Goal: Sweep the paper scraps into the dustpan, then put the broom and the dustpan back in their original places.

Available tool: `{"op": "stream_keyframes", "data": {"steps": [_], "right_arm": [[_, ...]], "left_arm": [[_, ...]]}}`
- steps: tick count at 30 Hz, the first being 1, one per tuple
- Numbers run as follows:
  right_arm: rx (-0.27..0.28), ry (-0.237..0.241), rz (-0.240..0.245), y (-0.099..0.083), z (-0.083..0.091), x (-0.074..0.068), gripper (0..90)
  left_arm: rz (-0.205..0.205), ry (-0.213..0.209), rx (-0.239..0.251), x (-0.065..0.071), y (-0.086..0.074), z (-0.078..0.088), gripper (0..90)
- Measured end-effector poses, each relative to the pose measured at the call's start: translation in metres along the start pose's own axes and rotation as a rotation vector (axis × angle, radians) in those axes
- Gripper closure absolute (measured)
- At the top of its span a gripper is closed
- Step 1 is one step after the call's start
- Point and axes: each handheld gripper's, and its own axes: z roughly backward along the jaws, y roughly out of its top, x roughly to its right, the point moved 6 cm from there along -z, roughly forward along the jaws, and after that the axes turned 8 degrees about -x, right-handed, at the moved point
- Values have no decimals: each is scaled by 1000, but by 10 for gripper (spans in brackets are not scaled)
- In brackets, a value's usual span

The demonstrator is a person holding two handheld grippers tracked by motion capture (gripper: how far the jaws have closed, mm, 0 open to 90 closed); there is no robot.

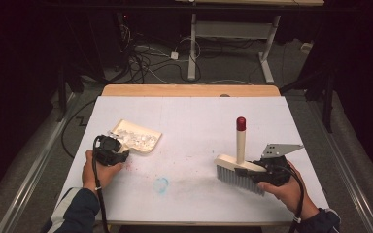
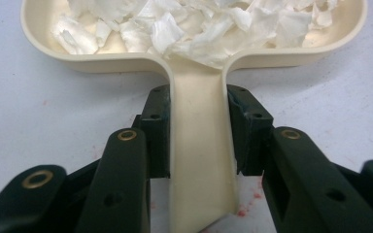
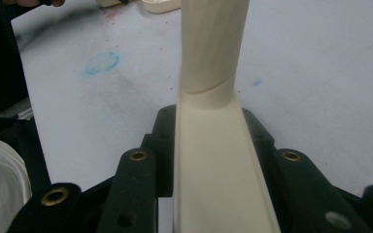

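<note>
**Dustpan and brush, each being held in a gripper**

A cream dustpan is sitting on the left part of the white table, its tray filled with crumpled white paper scraps. The left gripper is clamping the dustpan's flat handle, jaws pressing in on both of its sides (the handle is running straight back between them).

On the right part of the table, well apart from the dustpan, a hand brush is being held with its grey bristles pointing down at the surface and its red-tipped handle standing upright. The right gripper is closing tightly on the brush's cream body, a jaw touching each side.

Between the two, a faint blue smudge is marking the tabletop, with reddish specks near the dustpan.
</note>
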Motion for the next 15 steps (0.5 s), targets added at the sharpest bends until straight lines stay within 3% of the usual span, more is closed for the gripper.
{"op": "stream_keyframes", "data": {"steps": [7,15], "right_arm": [[-27,6,-22,3,-2,21,669],[-74,14,-42,11,-15,45,642]], "left_arm": [[-18,-2,-2,14,-1,-2,622],[-12,-55,17,26,-4,1,558]]}}
